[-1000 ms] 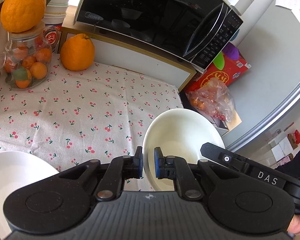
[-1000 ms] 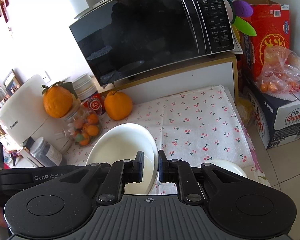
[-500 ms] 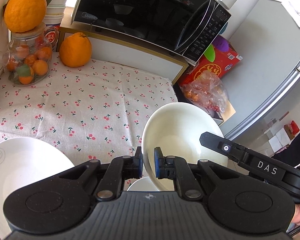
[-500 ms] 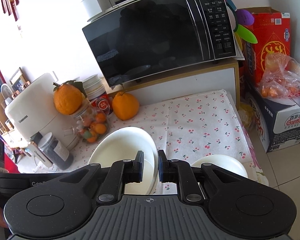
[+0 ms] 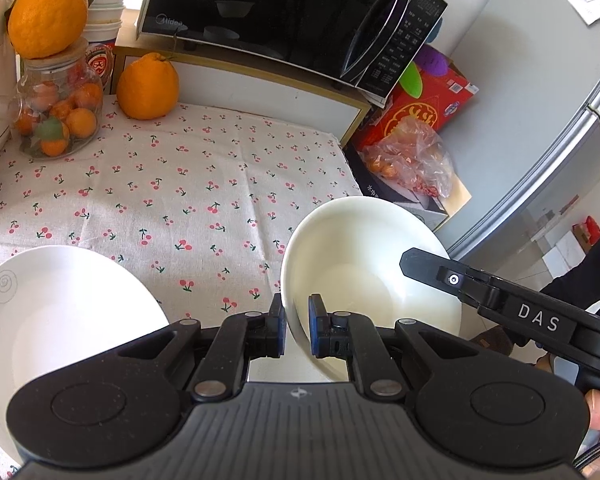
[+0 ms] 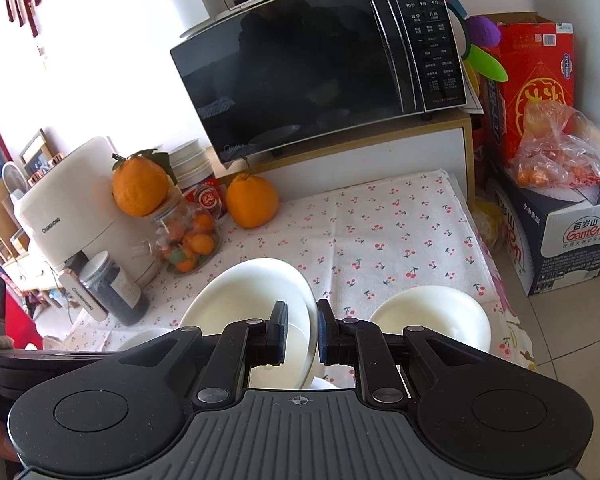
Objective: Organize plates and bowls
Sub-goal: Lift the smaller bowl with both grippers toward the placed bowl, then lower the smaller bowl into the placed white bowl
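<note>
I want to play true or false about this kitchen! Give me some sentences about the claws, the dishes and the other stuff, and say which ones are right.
1. The left claw pinches the rim of a white bowl. True.
2. The microwave door hangs wide open. False: the door is shut.
3. A big orange fruit sits on top of the glass jar. True.
4. The tablecloth has blue stripes. False: it is white with little red cherries.
5. The right claw is open and empty. False: it is shut on the rim of a white dish.
</note>
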Available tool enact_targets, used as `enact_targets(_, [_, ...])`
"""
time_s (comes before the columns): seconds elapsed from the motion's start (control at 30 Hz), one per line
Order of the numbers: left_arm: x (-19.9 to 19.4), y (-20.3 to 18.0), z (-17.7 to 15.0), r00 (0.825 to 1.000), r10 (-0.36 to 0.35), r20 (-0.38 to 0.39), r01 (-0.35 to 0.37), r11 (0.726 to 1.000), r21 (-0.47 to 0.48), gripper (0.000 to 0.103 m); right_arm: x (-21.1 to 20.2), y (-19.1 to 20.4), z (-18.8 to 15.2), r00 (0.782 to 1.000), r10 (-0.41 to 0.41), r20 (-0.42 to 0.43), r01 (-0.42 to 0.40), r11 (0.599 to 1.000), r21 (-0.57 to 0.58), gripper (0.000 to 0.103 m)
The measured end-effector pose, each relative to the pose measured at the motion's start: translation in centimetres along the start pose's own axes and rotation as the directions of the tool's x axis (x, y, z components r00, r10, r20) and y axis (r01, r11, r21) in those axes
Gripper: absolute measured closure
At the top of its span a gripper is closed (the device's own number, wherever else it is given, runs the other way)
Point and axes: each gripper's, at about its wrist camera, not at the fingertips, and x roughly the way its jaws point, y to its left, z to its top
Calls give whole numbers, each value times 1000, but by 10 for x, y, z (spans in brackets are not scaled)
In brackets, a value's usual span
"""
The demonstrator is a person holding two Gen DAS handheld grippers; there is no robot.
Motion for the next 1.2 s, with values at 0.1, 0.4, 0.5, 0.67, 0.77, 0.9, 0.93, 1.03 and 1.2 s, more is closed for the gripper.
enact_targets(0.1, [0,-2,-6,1000,19,-12,-19,1000,19,93,-1,0,-6,1000,-4,-21,4,1000,-7,87])
enact_targets(0.4, [4,-4,-21,997,48,-58,-45,998,45,92,2,1,-20,997,-25,-73,25,1000,-7,86])
enact_targets(0.5, [3,-6,-24,997,53,-57,-50,997,61,93,3,-1,-23,995,-36,-93,36,999,-1,86])
enact_targets(0.67, [6,-4,-29,995,68,-76,-63,996,69,93,5,1,-31,990,-47,-130,46,999,-14,86])
enact_targets(0.77, [9,-3,-30,993,77,-88,-70,994,79,93,8,1,-33,987,-53,-149,52,999,-16,86])
enact_targets(0.9, [14,-2,-32,990,75,-115,-67,995,72,93,13,1,-34,983,-73,-170,70,997,-23,85])
enact_targets(0.93, [14,-2,-32,990,78,-115,-70,995,74,93,14,1,-34,981,-77,-176,74,997,-24,85])
enact_targets(1.03, [14,-2,-32,989,102,-106,-93,991,92,93,17,4,-37,979,-78,-190,72,997,-37,85])
enact_targets(1.2, [19,-2,-34,985,121,-122,-109,989,102,92,21,4,-38,973,-88,-214,81,996,-42,85])
